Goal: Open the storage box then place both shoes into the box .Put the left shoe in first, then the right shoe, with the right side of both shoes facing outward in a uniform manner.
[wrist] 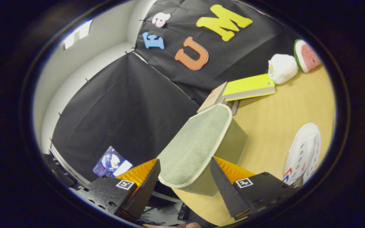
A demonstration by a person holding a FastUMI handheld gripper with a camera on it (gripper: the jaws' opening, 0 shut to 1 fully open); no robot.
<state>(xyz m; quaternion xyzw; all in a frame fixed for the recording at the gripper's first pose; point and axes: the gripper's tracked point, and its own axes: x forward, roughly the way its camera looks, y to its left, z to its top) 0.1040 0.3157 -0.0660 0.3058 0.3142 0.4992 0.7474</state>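
- Pale green woven fabric with a lighter trimmed edge forms the lid of a storage box, and this lid is seen raised, its near rounded end lying between the gripper's two fingers
- The gripper is shown with its fingers spread to either side of the lid's end; whether both fingers actually press on the fabric cannot be told, as a small gap seems to remain at each side
- The green side wall of the storage box is seen under and behind the lid, standing on a light wooden table
- A white shoe with small red and blue marks near its lower end is laid on the table, well apart from the box and off to the side of the right finger
- Beyond the box, a yellow book is seen resting on a brownish cardboard-coloured item whose exact kind cannot be made out
- Farther back, near the black cloth wall, a white plush toy is placed just beside a watermelon-slice plush
- The whole scene is viewed at a strong tilt, so the table appears to slope
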